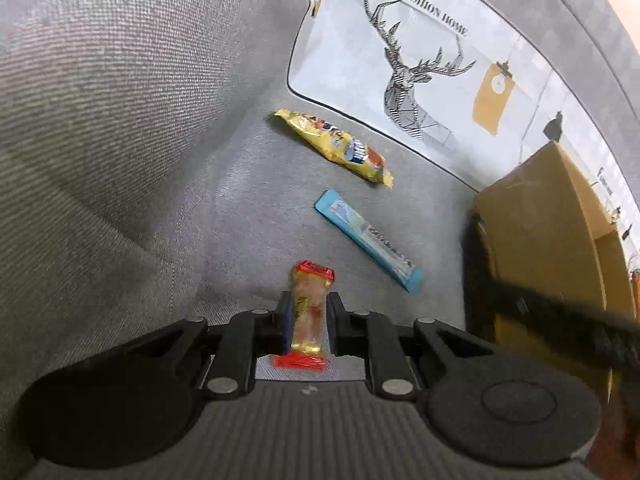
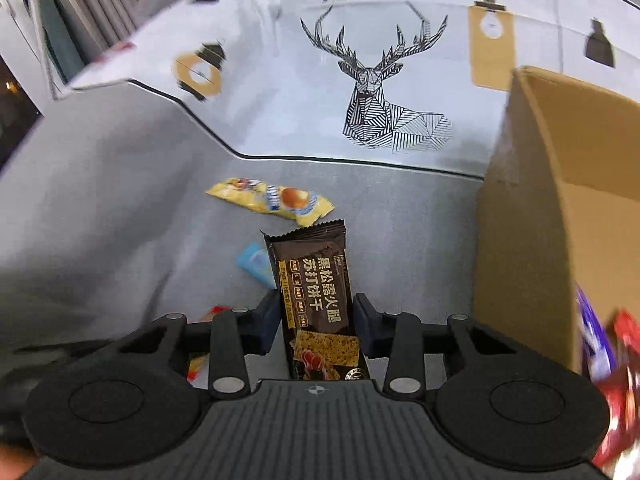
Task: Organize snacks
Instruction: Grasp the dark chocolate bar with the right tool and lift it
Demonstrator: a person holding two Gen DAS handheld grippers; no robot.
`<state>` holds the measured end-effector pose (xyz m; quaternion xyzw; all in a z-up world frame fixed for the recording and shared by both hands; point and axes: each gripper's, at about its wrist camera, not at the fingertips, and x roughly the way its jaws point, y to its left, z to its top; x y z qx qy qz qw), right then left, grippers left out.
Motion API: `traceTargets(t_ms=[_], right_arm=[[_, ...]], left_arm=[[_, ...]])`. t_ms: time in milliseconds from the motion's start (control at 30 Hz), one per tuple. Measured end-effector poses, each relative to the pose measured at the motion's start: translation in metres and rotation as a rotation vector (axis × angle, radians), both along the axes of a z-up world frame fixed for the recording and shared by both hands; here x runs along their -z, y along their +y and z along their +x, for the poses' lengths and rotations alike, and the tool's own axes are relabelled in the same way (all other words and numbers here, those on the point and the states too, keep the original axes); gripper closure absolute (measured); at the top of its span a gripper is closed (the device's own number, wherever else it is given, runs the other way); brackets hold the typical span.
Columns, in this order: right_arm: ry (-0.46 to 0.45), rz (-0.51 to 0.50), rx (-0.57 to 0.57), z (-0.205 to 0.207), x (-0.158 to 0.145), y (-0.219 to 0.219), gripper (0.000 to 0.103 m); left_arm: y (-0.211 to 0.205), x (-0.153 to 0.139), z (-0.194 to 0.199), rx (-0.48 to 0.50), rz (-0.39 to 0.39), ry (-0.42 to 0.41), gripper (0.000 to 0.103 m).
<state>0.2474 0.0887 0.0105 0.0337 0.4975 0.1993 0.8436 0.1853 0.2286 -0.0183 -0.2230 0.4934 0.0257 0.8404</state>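
1. Fingers (image 1: pixel 285 322) of the left gripper (image 1: pixel 307 320) pinch a red-ended clear-wrapped candy bar (image 1: pixel 309 312) above the grey fabric sofa seat (image 1: pixel 224 216).
2. Right gripper (image 2: pixel 316 322) clamps a dark brown cracker packet (image 2: pixel 316 296), beside the open cardboard box (image 2: pixel 532 216) (colourful packets at its near edge, blurred).
3. Yellow snack wrapper (image 1: pixel 336 148) and blue stick packet (image 1: pixel 368 236) lie apart on the seat, near the deer-print cushion (image 1: pixel 404 68).

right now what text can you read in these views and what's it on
"FASHION HOME": white deer-print cushion, above the deer.
"黑松露火腿 苏打饼干": dark brown cracker packet held in the right gripper.
Yellow snack wrapper, blue stick packet, and the red-ended clear candy wrapper in the left gripper: print too blurred to read.
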Motion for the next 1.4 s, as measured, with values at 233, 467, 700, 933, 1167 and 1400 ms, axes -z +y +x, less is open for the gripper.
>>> traceTargets(t_ms=[233, 467, 700, 933, 1167, 1400], right_arm=[[0.006, 0.044, -0.048, -0.076, -0.004, -0.018, 0.062], [0.016, 0.032, -0.061, -0.11, 0.035, -0.017, 0.061], [0.048, 0.01, -0.041, -0.111, 0.046, -0.01, 0.045], [0.066, -0.086, -0.162, -0.116, 0.051, 0.002, 0.032], [0.018, -0.147, -0.201, -0.123, 0.048, 0.005, 0.048], [0.004, -0.123, -0.17, -0.119, 0.044, 0.0, 0.061]], left_arm=[[-0.006, 0.001, -0.004, 0.064, 0.049, 0.024, 0.085], [-0.011, 0.001, -0.002, 0.059, 0.092, 0.018, 0.083], [-0.019, 0.002, 0.006, 0.077, 0.156, 0.021, 0.075], [-0.019, 0.006, 0.01, 0.083, 0.185, 0.04, 0.068], [-0.028, 0.006, 0.013, 0.097, 0.216, 0.043, 0.068], [-0.038, 0.007, 0.014, 0.112, 0.245, 0.04, 0.068]])
